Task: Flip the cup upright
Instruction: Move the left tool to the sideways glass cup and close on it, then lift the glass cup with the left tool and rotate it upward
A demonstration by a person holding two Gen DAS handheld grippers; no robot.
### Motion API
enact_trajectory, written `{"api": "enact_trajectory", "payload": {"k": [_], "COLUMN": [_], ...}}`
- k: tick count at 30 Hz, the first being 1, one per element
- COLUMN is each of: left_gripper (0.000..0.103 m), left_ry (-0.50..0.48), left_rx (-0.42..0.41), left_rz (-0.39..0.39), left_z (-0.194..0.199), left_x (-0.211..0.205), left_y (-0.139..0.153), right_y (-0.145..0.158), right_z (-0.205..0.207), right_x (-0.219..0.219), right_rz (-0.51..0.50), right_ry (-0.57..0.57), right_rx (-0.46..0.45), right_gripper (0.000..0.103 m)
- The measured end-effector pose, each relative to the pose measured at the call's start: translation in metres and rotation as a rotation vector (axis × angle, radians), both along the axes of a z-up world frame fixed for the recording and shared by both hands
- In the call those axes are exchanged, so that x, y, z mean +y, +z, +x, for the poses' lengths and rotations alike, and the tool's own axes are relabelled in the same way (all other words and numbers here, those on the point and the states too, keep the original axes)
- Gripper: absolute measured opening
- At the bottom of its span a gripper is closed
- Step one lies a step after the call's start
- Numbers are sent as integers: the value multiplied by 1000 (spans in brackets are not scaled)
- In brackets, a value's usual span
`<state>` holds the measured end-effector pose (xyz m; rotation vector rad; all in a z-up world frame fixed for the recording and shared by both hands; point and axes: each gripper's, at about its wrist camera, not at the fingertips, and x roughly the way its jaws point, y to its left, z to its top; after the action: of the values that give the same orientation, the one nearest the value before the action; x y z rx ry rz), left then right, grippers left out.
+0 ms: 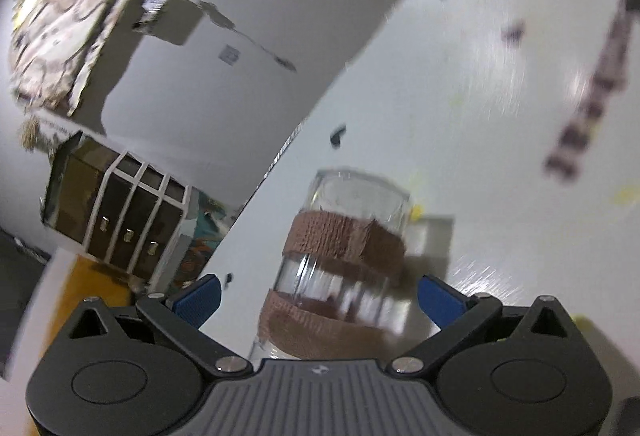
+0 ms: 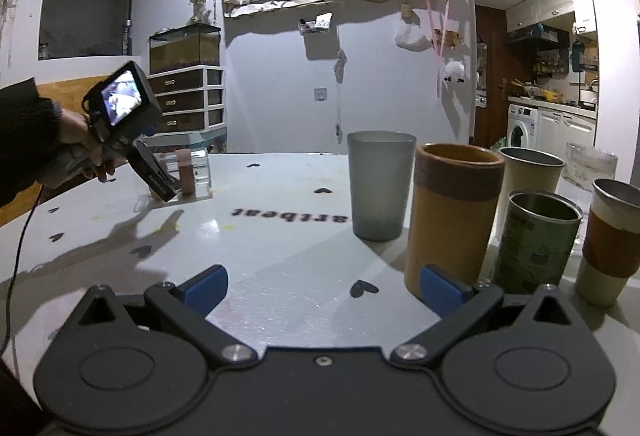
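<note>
Clear glass cup with two brown tape bands [image 1: 344, 256] lies on the white bench [image 1: 480, 95], between the wide-spread fingers of your left hand-held gripper [image 1: 318, 296]. Approach step; close next, then rotate upright.

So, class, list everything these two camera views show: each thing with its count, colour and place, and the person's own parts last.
glass cup: one, clear with two brown tape bands, between the left gripper's fingers
table: one, white with dark hearts, under everything
grey cup: one, upright, table centre
cups at right: four upright; tan, cream, green, cream with brown sleeve
drawer unit: one, dark and white, by the wall
left gripper: black, blue pads, open around the glass cup
right gripper: black, blue pads, open, holding nothing
hand: one, holding the left gripper
</note>
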<state>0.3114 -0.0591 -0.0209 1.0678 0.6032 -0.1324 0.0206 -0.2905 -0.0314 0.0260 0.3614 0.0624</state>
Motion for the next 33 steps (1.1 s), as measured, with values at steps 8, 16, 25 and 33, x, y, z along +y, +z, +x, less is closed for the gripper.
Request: {"api": "enact_trajectory", "payload": {"k": [8, 16, 25, 33], "left_gripper": [82, 81, 80, 80], "left_ry": [47, 41, -124, -296], "left_rx": [80, 33, 42, 47], "left_rz": [42, -50, -132, -148], "left_z": [20, -7, -93, -185], "left_x": [8, 4, -12, -32], "left_y": [-7, -3, 8, 15], "right_y": [-5, -5, 2, 10], "right_z": [10, 8, -2, -19], "right_x": [-7, -7, -11, -12], "right_rz": [20, 33, 71, 78], "right_ry": [-11, -1, -17, -17], "right_rx": [20, 23, 1, -39], "right_gripper": [103, 103, 103, 103]}}
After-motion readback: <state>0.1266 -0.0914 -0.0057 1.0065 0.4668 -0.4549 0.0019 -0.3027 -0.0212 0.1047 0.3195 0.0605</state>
